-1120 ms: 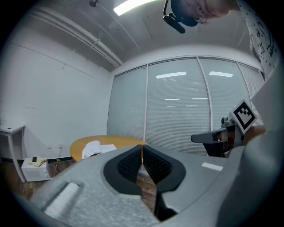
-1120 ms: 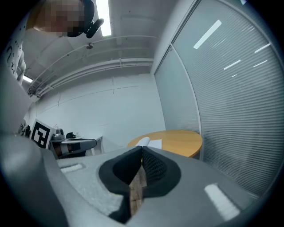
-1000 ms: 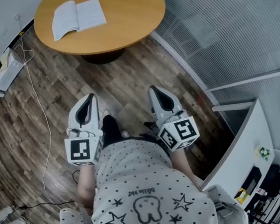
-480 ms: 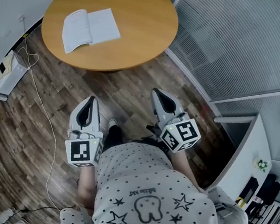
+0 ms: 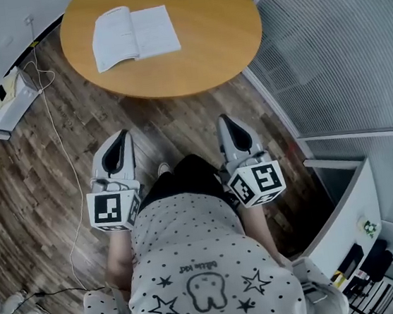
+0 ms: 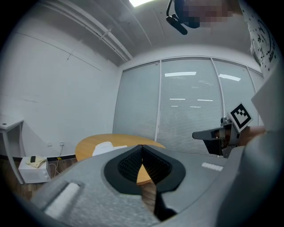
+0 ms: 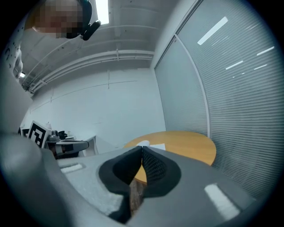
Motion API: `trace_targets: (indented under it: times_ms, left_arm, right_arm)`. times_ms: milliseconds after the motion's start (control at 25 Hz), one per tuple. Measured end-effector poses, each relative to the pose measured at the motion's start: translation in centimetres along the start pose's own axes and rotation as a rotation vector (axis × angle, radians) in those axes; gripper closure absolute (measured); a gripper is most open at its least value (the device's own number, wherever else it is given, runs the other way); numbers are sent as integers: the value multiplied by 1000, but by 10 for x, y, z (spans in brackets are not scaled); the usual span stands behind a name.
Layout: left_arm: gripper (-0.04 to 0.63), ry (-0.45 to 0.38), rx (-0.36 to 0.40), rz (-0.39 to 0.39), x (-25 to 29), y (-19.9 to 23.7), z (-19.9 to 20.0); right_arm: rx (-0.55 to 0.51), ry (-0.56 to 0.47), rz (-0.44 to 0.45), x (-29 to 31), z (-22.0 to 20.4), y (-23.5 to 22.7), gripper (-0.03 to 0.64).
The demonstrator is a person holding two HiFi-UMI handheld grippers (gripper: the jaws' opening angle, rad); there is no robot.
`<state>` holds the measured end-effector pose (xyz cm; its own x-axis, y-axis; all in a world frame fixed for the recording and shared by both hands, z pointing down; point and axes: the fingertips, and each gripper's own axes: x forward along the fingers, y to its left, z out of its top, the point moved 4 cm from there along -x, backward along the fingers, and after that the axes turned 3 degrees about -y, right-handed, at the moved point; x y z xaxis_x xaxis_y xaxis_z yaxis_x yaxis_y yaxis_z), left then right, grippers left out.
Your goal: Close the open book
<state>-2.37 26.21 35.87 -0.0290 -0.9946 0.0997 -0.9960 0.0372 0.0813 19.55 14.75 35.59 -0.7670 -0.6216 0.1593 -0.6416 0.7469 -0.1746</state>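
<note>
"Orange-brown round bench (image 5: 228, 38) at top of frame, open book (image 5: 135, 36) flat on its left half, pages up," notes the picture ed. "Grippers?"

"Both closed tight, nothing betw. the jaws. Left gripper (image 5: 120, 135) & right gripper (image 5: 222, 119) are held low over the wood floor (image 5: 33, 158), well short of the bench," replies the photog.

"Risks?"

"Prob. the thin pages. Closed tips may skate over the paper, crease a leaf, or shove the book twd the rim instead of folding one half over."
</note>
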Motion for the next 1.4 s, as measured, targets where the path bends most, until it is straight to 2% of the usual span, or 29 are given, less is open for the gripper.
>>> trace_targets:
  times_ms: [160, 600, 920, 1400]
  left_arm:
    - [586, 13, -18, 2, 1, 6, -4]
    - [586, 19, -35, 57, 10, 26, -8]
    - [586, 16, -44, 87, 52, 26, -5]
    - [586, -57, -59, 223, 133, 24, 18]
  right_arm:
    - [7, 35, -20, 6, -6, -2, 612]
    - [-3, 55, 14, 28, -8, -7, 612]
    - [12, 71, 37, 54, -6, -45, 612]
    - [-23, 48, 162, 132, 29, -116, 612]
